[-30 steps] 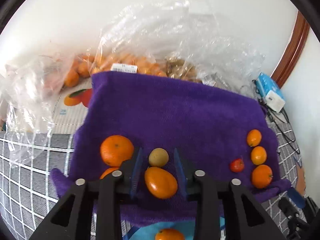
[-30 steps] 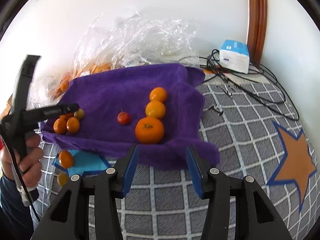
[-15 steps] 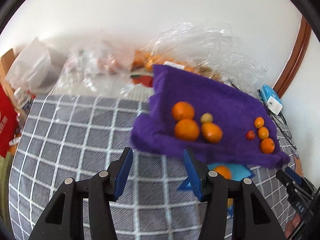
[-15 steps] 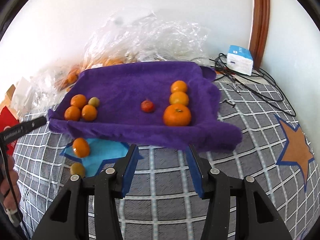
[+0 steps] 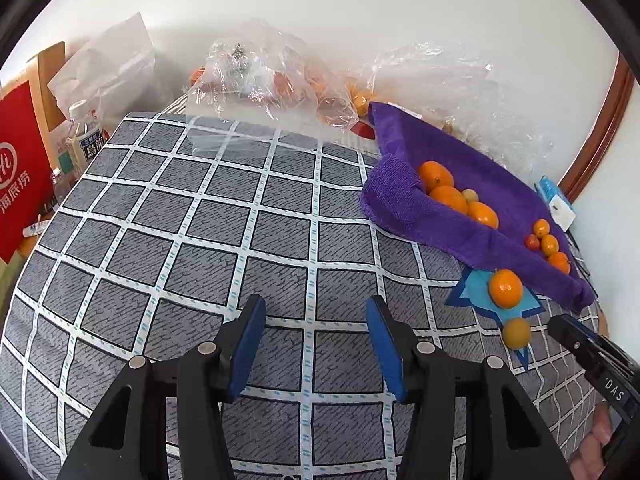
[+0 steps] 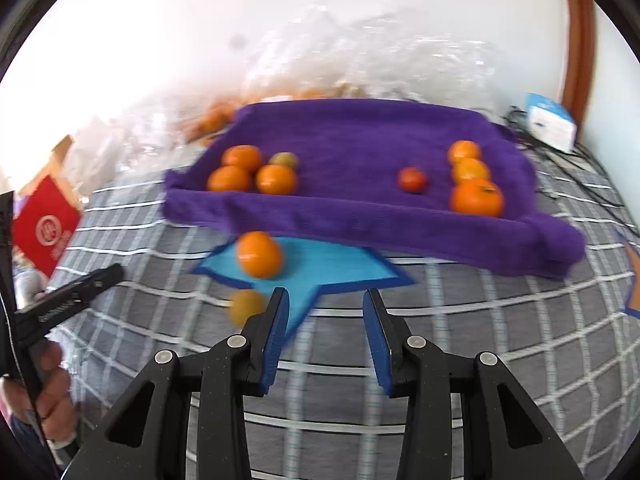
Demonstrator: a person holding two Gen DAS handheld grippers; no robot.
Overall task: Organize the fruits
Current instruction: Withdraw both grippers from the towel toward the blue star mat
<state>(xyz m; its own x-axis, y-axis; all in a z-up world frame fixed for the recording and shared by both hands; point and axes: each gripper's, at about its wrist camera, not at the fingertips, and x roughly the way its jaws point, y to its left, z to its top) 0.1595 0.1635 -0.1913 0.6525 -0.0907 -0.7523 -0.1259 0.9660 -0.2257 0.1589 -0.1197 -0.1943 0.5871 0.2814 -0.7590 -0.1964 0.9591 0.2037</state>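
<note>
Far to the left of the left gripper point(image 5: 316, 338), at the edge of the checked grey cover point(image 5: 208, 216), stand a red bag point(image 5: 18, 176) and a plastic bottle point(image 5: 84, 140); ahead of them, against the wall, lie crumpled clear plastic bags point(image 5: 256, 76) with orange fruit showing through; the left gripper's jaws stand spread with only bare cover between them, nothing in their way; ahead and to their right the purple towel point(image 5: 492, 196) carries a cluster of three oranges point(image 5: 448, 198) and one small yellowish fruit, and further right a red tomato point(image 5: 532, 241) beside a row of three small oranges point(image 5: 549, 245); nearer the jaws, off the towel, a loose orange point(image 5: 505, 288) sits on a blue star patch point(image 5: 476, 300) with a small yellow fruit point(image 5: 516, 333) just below it, touching the patch's edge; the tip of the right gripper point(image 6: 325, 334) shows at the far right of that view; in the blurred right wrist view a hand point(image 6: 54, 400) holding the left gripper is at the left edge; the right gripper's jaws are closing on nothing, the yellow fruit just left of the left jaw, the loose orange ahead of it, the towel beyond; a white and blue box point(image 6: 552, 122) and black cables point(image 6: 576, 176) lie far right
</note>
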